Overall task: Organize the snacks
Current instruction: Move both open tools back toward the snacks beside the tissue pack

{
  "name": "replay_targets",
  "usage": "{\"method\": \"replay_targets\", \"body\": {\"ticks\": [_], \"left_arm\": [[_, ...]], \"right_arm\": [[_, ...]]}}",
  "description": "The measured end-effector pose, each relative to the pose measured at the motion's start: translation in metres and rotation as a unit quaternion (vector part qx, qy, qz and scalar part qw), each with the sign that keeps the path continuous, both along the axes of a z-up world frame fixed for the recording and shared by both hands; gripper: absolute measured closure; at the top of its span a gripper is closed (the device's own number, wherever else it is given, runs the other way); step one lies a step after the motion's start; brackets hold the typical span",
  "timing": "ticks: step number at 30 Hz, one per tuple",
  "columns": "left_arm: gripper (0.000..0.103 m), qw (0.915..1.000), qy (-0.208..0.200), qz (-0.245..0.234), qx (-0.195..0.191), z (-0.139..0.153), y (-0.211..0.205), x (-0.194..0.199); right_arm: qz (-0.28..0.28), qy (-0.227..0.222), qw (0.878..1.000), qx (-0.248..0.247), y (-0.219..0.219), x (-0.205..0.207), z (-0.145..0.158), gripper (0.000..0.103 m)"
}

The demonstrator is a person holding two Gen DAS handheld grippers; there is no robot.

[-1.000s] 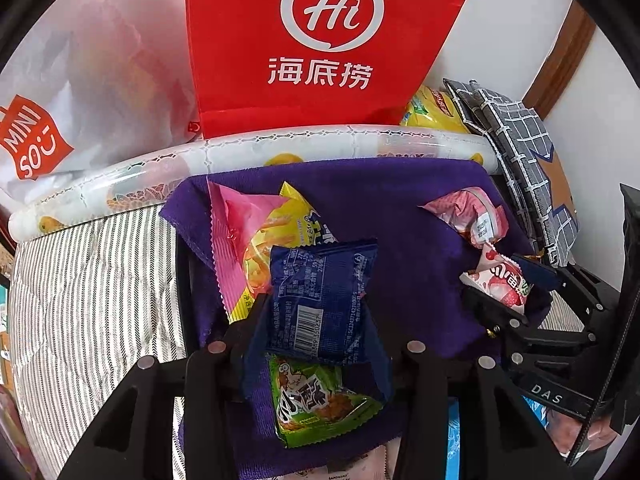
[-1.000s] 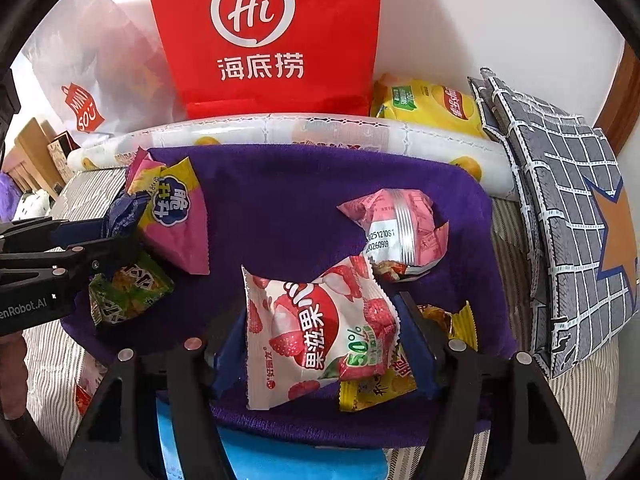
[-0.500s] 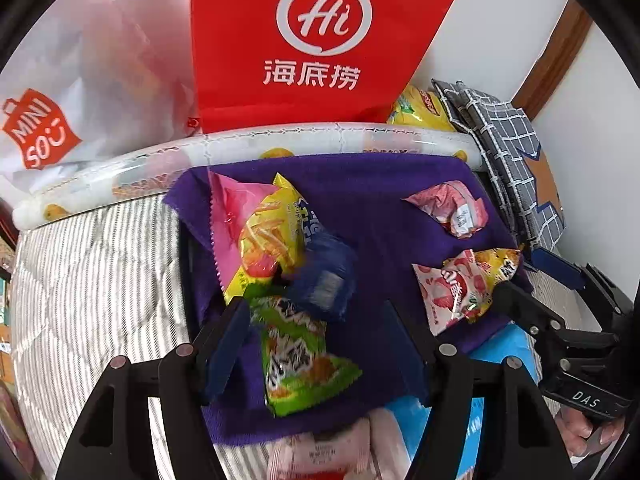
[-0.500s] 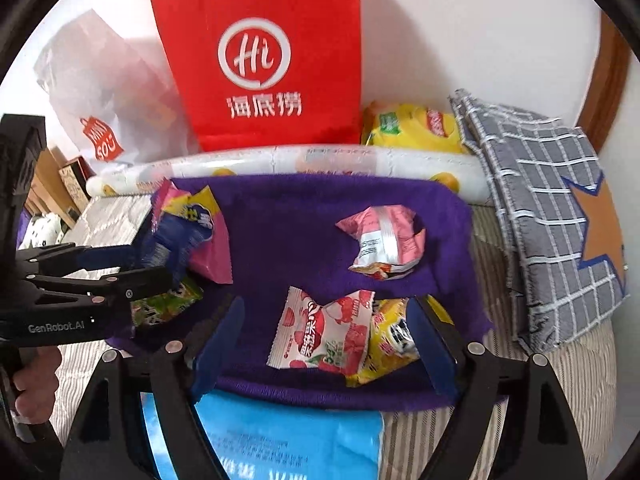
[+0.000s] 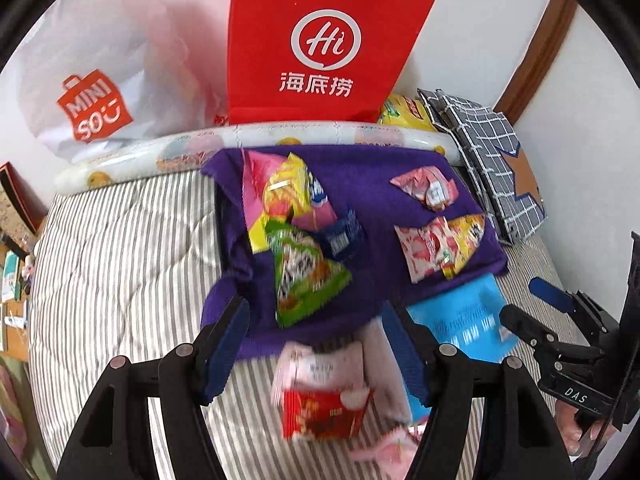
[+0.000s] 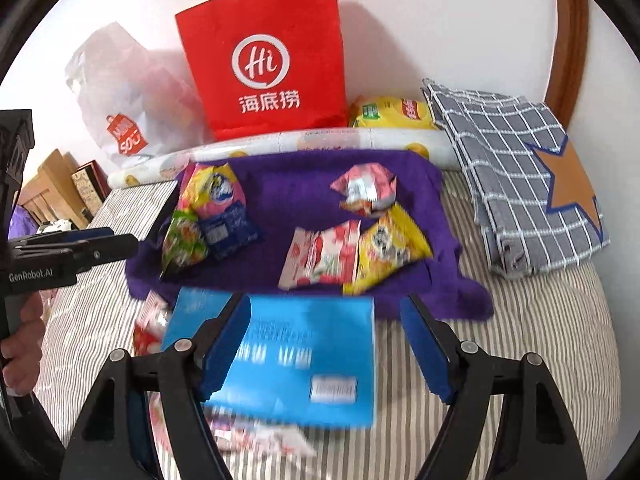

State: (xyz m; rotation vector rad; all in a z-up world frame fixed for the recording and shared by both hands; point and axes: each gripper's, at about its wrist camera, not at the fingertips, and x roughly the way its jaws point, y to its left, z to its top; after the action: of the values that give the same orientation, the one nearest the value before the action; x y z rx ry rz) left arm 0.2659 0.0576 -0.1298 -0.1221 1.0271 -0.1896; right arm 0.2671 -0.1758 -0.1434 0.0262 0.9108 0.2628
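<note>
A purple towel (image 5: pixel 360 184) on the striped bed holds several snack packs. On its left lie a pink-yellow pack (image 5: pixel 288 188), a green pack (image 5: pixel 304 268) and a small blue pack (image 5: pixel 340 236). On its right lie a pink pack (image 6: pixel 364 188), a strawberry pack (image 6: pixel 320 260) and a yellow pack (image 6: pixel 388 248). My left gripper (image 5: pixel 316 340) is open and empty above a red-pink pack (image 5: pixel 320 396) on the bed. My right gripper (image 6: pixel 326 344) hovers over a blue box (image 6: pixel 288 360). Its jaws are closing but its pads do not press on the box.
A red paper bag (image 6: pixel 268 64), a white plastic bag (image 5: pixel 88 80) and a yellow chip bag (image 6: pixel 392 114) stand by the wall behind a rolled printed mat (image 6: pixel 320 140). A folded checked cloth (image 6: pixel 520 168) lies to the right. A hand holds the left gripper (image 6: pixel 80 244).
The left gripper let go of the blue pack and the right let go of the strawberry pack; both packs now lie on the towel. Both grippers pulled back over the near bed.
</note>
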Motion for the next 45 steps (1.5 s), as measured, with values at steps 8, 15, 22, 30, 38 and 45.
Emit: {"method": "replay_targets", "body": {"ticks": [8, 15, 22, 30, 38, 45], "left_arm": [[0.036, 1.0000, 0.005, 0.000, -0.005, -0.008, 0.003, -0.034], [0.036, 0.9999, 0.010, -0.004, 0.001, -0.017, 0.004, -0.058], [0.036, 0.9999, 0.015, 0.008, 0.002, -0.021, 0.012, -0.074], [0.036, 0.9998, 0.016, 0.009, 0.005, -0.023, 0.009, -0.086], [0.036, 0.9998, 0.018, 0.009, 0.004, -0.025, 0.003, -0.095], [0.036, 0.9998, 0.017, 0.009, -0.002, -0.028, -0.002, -0.100]], "right_arm": [[0.009, 0.030, 0.999, 0.018, -0.004, -0.044, -0.020, 0.025], [0.013, 0.043, 0.998, 0.036, -0.005, -0.058, -0.039, 0.025], [0.041, 0.063, 0.995, 0.065, 0.003, -0.050, -0.054, 0.034], [0.051, 0.069, 0.995, 0.056, 0.007, -0.059, -0.057, 0.083], [0.061, 0.053, 0.995, 0.065, -0.004, -0.083, -0.048, 0.096], [0.050, 0.064, 0.996, 0.038, -0.027, -0.110, -0.053, 0.097]]}}
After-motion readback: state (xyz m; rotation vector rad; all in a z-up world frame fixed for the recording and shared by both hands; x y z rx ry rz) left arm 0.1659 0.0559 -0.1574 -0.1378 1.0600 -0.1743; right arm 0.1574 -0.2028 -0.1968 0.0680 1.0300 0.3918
